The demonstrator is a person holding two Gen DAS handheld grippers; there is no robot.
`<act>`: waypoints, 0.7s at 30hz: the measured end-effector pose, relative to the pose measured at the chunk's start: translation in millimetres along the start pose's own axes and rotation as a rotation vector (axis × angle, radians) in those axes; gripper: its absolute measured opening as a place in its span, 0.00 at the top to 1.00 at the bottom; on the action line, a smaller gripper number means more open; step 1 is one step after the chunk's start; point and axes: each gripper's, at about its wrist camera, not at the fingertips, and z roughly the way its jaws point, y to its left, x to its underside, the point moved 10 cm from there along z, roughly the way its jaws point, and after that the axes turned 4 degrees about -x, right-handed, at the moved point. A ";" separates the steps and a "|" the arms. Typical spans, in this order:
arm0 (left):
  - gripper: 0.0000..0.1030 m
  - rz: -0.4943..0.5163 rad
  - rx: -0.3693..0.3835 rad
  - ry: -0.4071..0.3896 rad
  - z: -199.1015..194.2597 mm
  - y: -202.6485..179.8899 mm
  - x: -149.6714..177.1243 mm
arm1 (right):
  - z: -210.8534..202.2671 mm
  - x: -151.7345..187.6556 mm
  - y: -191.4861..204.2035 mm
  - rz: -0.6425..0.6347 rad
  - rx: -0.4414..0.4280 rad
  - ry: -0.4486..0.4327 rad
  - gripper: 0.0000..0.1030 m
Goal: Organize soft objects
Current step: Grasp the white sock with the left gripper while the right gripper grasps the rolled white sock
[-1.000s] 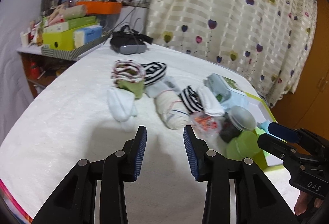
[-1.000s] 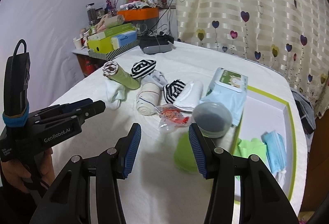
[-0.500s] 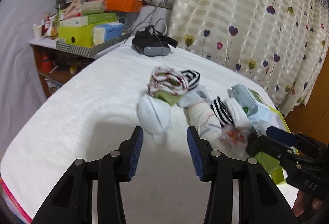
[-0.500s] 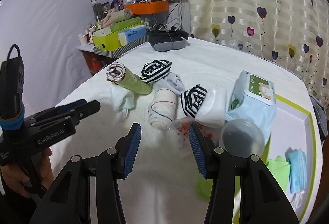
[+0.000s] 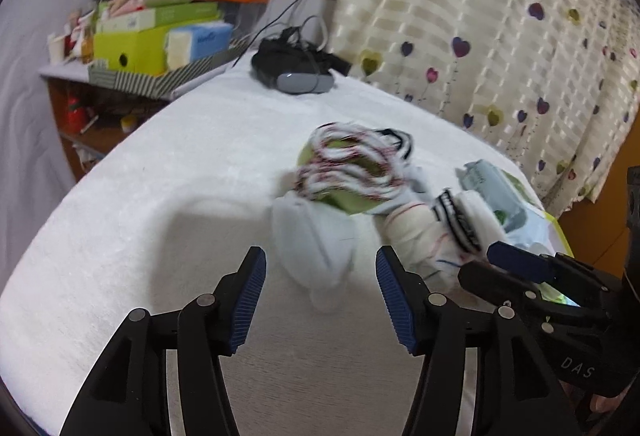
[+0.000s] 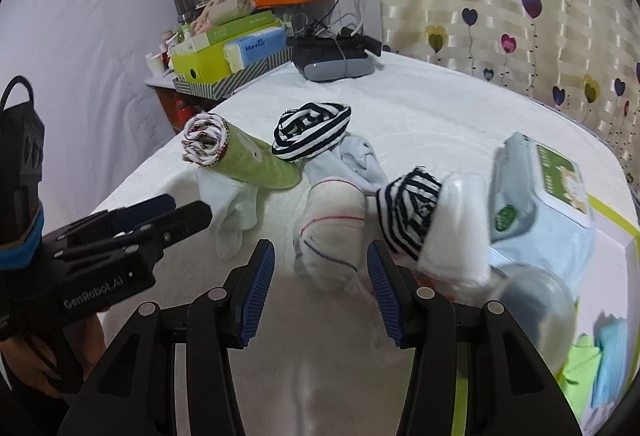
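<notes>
Several rolled socks lie on the white bed. A plain white sock (image 5: 316, 248) lies right ahead of my open left gripper (image 5: 320, 280), its tip between the jaws. Behind it is a green sock with a red-striped cuff (image 5: 348, 172), also in the right wrist view (image 6: 240, 160). A cream sock with red and blue lines (image 6: 330, 228) lies between the fingers of my open right gripper (image 6: 320, 276). A black-striped sock (image 6: 312, 132) and a white sock with a striped cuff (image 6: 432, 220) lie nearby.
A pack of wet wipes (image 6: 540, 196), a round lidded jar (image 6: 532, 304) and a white tray with a green rim (image 6: 624, 236) holding cloths are on the right. A black headset (image 6: 332, 56) lies at the back. A cluttered shelf (image 5: 160, 40) stands at the left.
Both grippers have moved forward to the socks. The left one has closed in on the plain white sock, the right one on the cream sock. Both jaws have opened wider.
</notes>
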 end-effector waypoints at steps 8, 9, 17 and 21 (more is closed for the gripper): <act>0.45 -0.029 0.009 0.034 17.4 6.5 1.7 | 35.6 -1.1 -7.7 0.020 0.044 0.049 0.52; 0.45 -0.028 0.013 0.039 19.3 5.2 1.4 | 37.5 -0.6 -9.9 0.024 0.054 0.055 0.52; 0.45 -0.027 0.008 0.077 36.9 -4.4 2.6 | 40.2 4.1 -14.8 0.051 0.055 0.071 0.56; 0.63 -0.028 -0.010 0.090 41.3 -2.1 3.8 | 32.8 3.5 -12.9 0.058 0.038 0.056 0.57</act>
